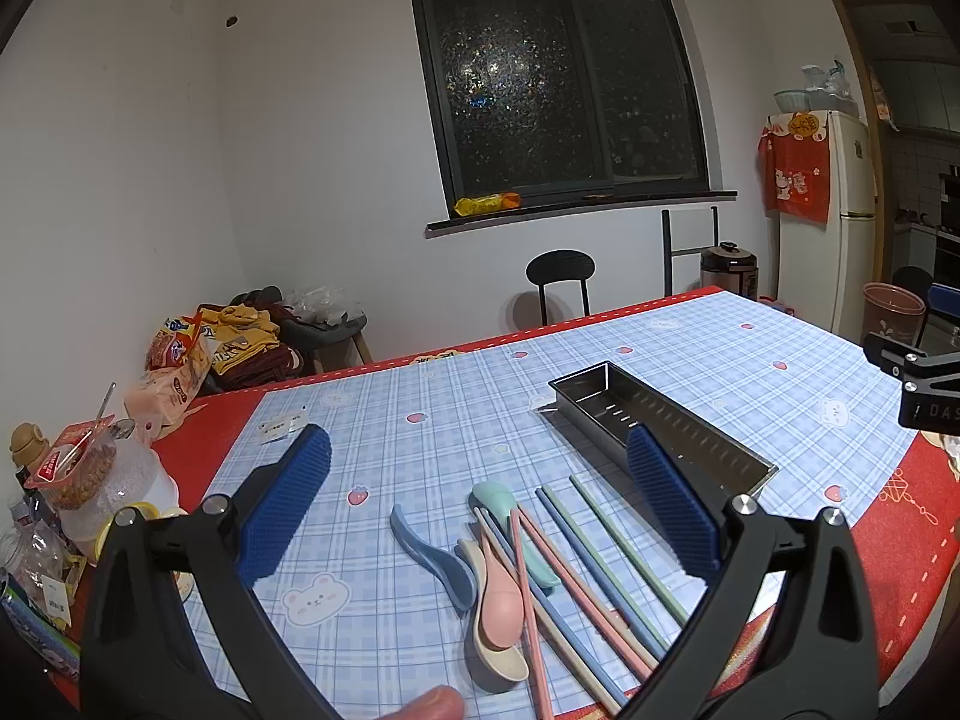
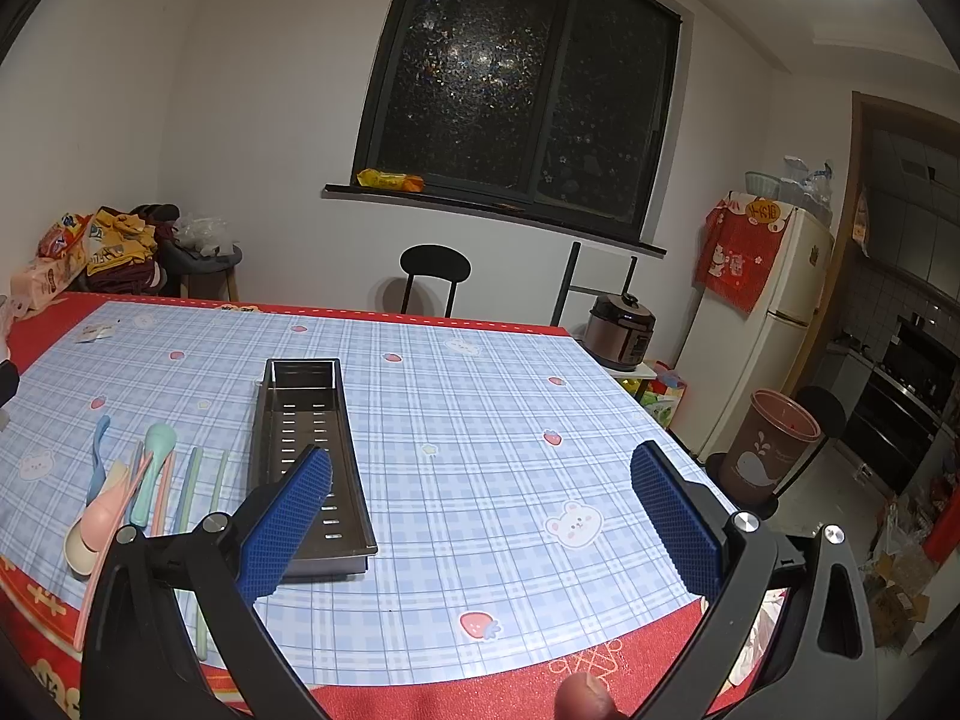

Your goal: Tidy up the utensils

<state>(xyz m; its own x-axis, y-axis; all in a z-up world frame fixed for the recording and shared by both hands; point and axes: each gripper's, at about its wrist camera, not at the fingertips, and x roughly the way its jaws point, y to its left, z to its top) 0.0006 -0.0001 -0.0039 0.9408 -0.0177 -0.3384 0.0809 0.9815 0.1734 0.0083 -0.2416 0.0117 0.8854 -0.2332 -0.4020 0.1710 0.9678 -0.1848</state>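
A pile of pastel utensils lies on the checked tablecloth: a blue spoon, a pink spoon, a cream spoon, a green spoon and several chopsticks. The pile also shows in the right wrist view. A long metal tray stands empty to the right of them. My left gripper is open, hovering above the utensils. My right gripper is open and empty, above bare tablecloth just right of the tray.
Jars, snack bags and a bottle crowd the table's left edge. A black chair stands at the far side. A rice cooker, fridge and brown bin stand off the right side.
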